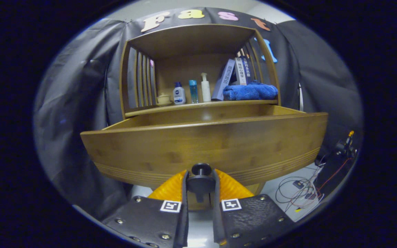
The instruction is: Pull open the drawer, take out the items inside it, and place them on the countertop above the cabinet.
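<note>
A bamboo cabinet stands ahead, and its drawer (202, 144) is pulled out toward me. The drawer front spreads wide just beyond the fingers. Its small dark knob (201, 170) sits between my two fingers, and my gripper (200, 182) is shut on it, both fingers pressing its sides. From this low angle the drawer's inside is hidden. The countertop (202, 104) above the drawer carries a small cup (163, 99), a white bottle with a blue cap (179, 93), a thin blue bottle (193, 91), a white pump bottle (205, 88), leaning books (234, 75) and a folded blue towel (251, 91).
Slatted side walls and a top board enclose the countertop shelf. Black cloth hangs behind and to both sides. Loose wires (302, 189) and a dark device (343, 148) lie on the pale floor to the right of the cabinet.
</note>
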A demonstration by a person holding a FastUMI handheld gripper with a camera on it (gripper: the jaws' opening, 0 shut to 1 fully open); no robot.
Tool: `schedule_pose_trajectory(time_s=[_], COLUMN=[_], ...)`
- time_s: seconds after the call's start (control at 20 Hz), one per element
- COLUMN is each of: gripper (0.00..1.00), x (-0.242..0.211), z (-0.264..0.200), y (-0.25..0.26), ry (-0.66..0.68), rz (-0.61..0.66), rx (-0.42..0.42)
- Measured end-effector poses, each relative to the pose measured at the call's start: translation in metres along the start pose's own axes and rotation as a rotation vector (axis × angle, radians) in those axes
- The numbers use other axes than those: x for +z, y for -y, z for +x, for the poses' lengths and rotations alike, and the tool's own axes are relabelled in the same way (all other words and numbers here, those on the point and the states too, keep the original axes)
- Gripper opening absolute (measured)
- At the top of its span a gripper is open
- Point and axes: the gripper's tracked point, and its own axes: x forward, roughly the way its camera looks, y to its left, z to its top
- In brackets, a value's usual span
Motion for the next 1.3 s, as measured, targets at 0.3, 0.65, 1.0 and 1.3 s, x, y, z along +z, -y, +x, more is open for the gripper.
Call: schedule_pose_trajectory(time_s=[0.3,0.65,1.0,1.3], gripper=[0.52,0.97,0.98,0.99], x=[0.035,0.121,0.129,0.097], z=[-0.018,-0.023,0.041,0.097], y=[0.01,0.032,0.037,0.035], ry=[0.021,0.067,-0.192,-0.433], rz=[0.0,0.016,0.024,-0.015], rx=[-0.026,-0.084,-0.114,-0.117])
